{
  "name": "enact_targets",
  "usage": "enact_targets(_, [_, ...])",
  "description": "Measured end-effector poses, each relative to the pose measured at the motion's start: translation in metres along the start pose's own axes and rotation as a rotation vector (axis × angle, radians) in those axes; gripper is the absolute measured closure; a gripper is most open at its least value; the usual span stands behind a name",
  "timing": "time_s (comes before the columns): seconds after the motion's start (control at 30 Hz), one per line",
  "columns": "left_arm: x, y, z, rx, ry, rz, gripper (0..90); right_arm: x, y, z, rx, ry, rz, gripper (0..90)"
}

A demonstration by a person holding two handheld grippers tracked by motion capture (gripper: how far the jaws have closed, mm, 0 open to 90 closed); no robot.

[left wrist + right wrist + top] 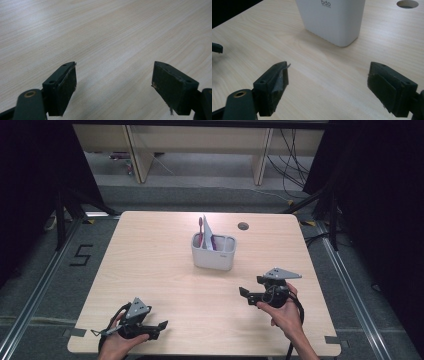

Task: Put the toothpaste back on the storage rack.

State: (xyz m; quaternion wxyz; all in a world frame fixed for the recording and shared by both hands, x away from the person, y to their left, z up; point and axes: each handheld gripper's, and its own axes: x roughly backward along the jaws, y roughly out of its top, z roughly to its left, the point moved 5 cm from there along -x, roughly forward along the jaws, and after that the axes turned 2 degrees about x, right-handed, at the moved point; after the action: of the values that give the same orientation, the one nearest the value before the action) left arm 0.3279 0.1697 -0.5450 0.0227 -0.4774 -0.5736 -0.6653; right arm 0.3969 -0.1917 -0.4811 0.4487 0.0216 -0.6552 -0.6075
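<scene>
A white holder (214, 252) is seen standing upright on the wooden table (150, 265), around the middle of its width and toward the far edge. From it a red-handled toothbrush (201, 231) and a pale tube (207, 234) rise, both leaning in the left compartment; which other compartments are filled cannot be told. A round cable hole (243, 226) is noted in the tabletop just beyond the holder, toward the far right corner.

The left gripper (159, 326) is held in the person's left hand (117, 342) near the front left corner, low over the table. In the left gripper view (113, 82) its jaws are observed spread wide, with bare wood grain between them and nothing pinched.

The right gripper (243, 292) is held in the right hand (284, 312) toward the front right part of the table, near the holder but apart from it. In the right gripper view (327, 85) its jaws are likewise spread wide with nothing between them, and the holder's wall (332, 20) stands ahead, untouched. Worn padding is seen on the jaw faces.
</scene>
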Motion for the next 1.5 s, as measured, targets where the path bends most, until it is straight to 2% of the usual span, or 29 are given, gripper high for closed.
enact_targets(0.1, [-0.001,0.000,0.000,0.000,-0.003,-0.008,19.5,0.000,-0.007,0.002,-0.022,-0.001,0.011,17.7])
enact_targets(0.17, [0.000,0.000,-0.001,0.001,0.002,-0.005,19.5,0.002,-0.010,0.001,-0.005,0.003,0.017,17.9])
enact_targets(0.23, [0.000,0.000,0.000,0.000,0.001,-0.008,19.5,0.002,-0.014,0.003,-0.035,0.015,0.013,17.9])
enact_targets(0.33, [0.001,0.000,0.001,-0.004,0.001,-0.005,19.5,0.003,-0.018,0.001,-0.011,0.025,0.014,17.9])
enact_targets(0.4, [0.000,0.000,0.000,0.002,0.003,-0.008,19.5,0.004,-0.022,0.002,-0.036,0.006,0.027,17.9])
enact_targets(0.47, [0.000,0.000,0.000,0.000,0.002,-0.004,19.5,0.006,-0.024,0.001,-0.017,0.013,0.023,17.8])
enact_targets(0.53, [0.000,0.000,0.000,-0.002,-0.001,-0.006,19.5,0.008,-0.028,0.003,-0.042,0.020,0.040,17.8])
enact_targets(0.6, [0.000,0.000,0.000,0.002,0.002,-0.009,19.5,0.007,-0.031,0.001,-0.022,0.021,0.033,17.7])
enact_targets(0.67, [0.000,0.000,0.000,0.001,0.001,-0.010,19.5,0.008,-0.034,0.000,-0.024,0.008,0.030,17.6])
enact_targets(0.7, [0.000,0.000,0.000,0.001,-0.001,-0.008,19.5,0.009,-0.035,0.001,-0.036,0.026,0.040,17.6])
enact_targets(0.73, [0.000,0.000,-0.001,0.004,0.003,-0.006,19.5,0.010,-0.037,0.002,-0.047,0.018,0.041,17.5])
enact_targets(0.77, [0.000,0.000,-0.001,0.003,0.002,-0.008,19.4,0.010,-0.038,0.002,-0.034,0.027,0.040,17.5])
enact_targets(0.87, [0.000,0.000,0.000,0.001,0.001,-0.010,19.4,0.013,-0.042,0.005,-0.042,0.026,0.052,17.2])
enact_targets(0.9, [0.000,0.000,0.000,0.004,-0.003,-0.011,19.3,0.013,-0.043,0.003,-0.015,0.012,0.036,17.2])
enact_targets(0.93, [0.000,0.001,0.000,0.005,-0.004,-0.015,19.1,0.013,-0.045,0.006,-0.040,0.033,0.046,17.2])
enact_targets(0.97, [0.000,0.001,0.000,0.007,-0.008,-0.015,18.7,0.015,-0.046,0.004,-0.018,0.025,0.044,17.2])
enact_targets(1.03, [0.001,0.001,0.000,0.001,-0.010,-0.012,18.4,0.015,-0.048,0.006,-0.030,0.041,0.040,17.1])
enact_targets(1.07, [0.001,0.001,0.000,0.001,-0.010,-0.007,18.3,0.018,-0.049,0.009,-0.069,0.034,0.059,17.0])
enact_targets(1.1, [0.001,0.001,0.000,0.001,-0.010,-0.007,18.2,0.016,-0.049,0.004,0.000,0.018,0.037,17.0])
enact_targets(1.13, [0.001,0.001,0.000,0.001,-0.010,-0.008,18.1,0.018,-0.051,0.008,-0.052,0.029,0.046,16.9])
enact_targets(1.17, [0.001,0.001,-0.001,0.001,-0.011,-0.008,18.1,0.018,-0.051,0.006,-0.010,0.043,0.046,16.9])
enact_targets(1.2, [0.001,0.001,-0.001,0.002,-0.011,-0.008,17.9,0.020,-0.053,0.009,-0.049,0.034,0.053,16.8])
enact_targets(1.27, [0.001,0.001,0.000,0.001,-0.011,-0.008,17.7,0.020,-0.055,0.009,-0.021,0.044,0.052,16.7])
enact_targets(1.3, [0.001,0.001,0.000,0.001,-0.012,-0.008,17.7,0.020,-0.057,0.010,-0.033,0.033,0.047,16.7])
enact_targets(1.37, [0.001,0.001,0.000,0.001,-0.012,-0.009,17.4,0.021,-0.058,0.009,0.010,0.038,0.050,16.6])
enact_targets(1.4, [0.001,0.001,-0.001,0.003,-0.013,-0.010,17.2,0.023,-0.059,0.010,-0.004,0.042,0.054,16.6])
enact_targets(1.43, [0.000,0.001,-0.001,0.006,-0.014,-0.012,17.0,0.023,-0.060,0.010,0.007,0.045,0.051,16.6])
enact_targets(1.47, [0.000,0.001,-0.001,0.005,-0.018,-0.007,16.5,0.024,-0.061,0.011,-0.017,0.054,0.056,16.6])
enact_targets(1.5, [0.000,0.001,-0.002,0.006,-0.019,-0.008,16.3,0.024,-0.062,0.012,-0.026,0.041,0.055,16.6])
